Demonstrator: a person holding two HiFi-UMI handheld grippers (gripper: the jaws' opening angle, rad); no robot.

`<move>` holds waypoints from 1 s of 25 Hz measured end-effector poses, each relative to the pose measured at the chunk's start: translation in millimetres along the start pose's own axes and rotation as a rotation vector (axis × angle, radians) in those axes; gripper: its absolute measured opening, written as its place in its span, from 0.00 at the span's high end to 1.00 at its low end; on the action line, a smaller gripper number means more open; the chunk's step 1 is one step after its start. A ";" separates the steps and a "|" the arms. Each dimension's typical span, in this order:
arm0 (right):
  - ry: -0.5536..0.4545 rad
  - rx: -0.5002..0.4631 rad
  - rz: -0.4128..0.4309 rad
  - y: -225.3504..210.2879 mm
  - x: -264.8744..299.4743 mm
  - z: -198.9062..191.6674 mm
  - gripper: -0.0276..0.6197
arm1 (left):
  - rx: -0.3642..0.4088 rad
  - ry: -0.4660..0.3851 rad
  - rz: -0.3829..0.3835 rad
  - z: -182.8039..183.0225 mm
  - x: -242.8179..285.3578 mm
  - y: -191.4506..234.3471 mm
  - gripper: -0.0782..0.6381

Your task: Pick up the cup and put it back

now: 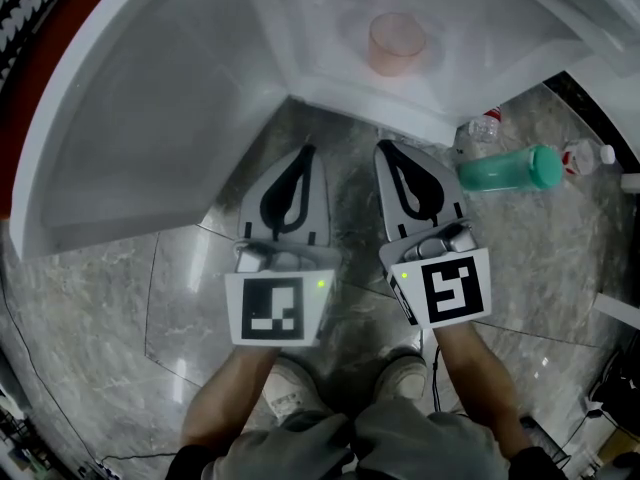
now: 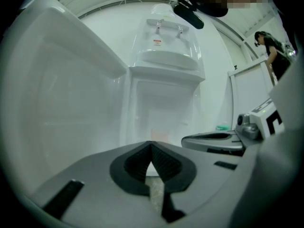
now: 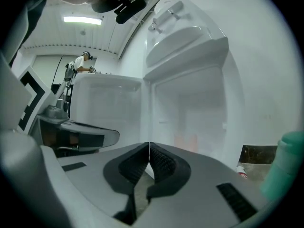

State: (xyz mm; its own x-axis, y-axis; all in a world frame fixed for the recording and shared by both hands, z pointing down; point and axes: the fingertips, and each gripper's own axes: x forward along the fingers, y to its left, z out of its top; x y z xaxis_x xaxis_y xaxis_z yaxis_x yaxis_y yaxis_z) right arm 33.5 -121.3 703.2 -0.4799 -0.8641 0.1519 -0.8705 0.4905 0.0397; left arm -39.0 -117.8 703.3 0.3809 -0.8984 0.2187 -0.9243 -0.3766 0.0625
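A translucent pink cup (image 1: 397,43) stands upright on a white shelf (image 1: 500,38) inside the open white fridge, ahead of both grippers. It shows faintly in the left gripper view (image 2: 159,135) and the right gripper view (image 3: 185,142). My left gripper (image 1: 308,150) and right gripper (image 1: 384,146) hover side by side over the marble floor just outside the fridge, tips pointing at it. Both are shut with nothing between the pads. Neither touches the cup. The left gripper's own jaws (image 2: 151,144) meet at the tip, and so do the right gripper's (image 3: 149,145).
The open fridge door (image 1: 130,118) swings out on the left. A green bottle (image 1: 510,168) lies on the floor at the right, beside a clear bottle (image 1: 482,128) and a red-capped one (image 1: 585,154). A person stands far off in both gripper views.
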 end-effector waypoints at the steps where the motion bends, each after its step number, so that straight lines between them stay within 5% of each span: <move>1: 0.000 0.000 0.000 -0.1 0.5 -0.1 0.94 | 0.002 0.001 -0.002 -0.6 0.7 -0.2 0.87; 25: 0.008 -0.011 0.013 9.6 2.8 36.2 0.94 | -0.003 -0.017 0.018 26.0 -1.8 3.9 0.87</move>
State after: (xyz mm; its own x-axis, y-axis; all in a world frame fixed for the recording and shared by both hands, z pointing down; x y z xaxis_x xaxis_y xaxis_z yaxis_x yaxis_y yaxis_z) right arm 19.8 -123.1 668.3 -0.4904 -0.8566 0.1604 -0.8629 0.5031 0.0484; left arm -42.6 -123.6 677.8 0.3645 -0.9087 0.2033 -0.9311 -0.3597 0.0613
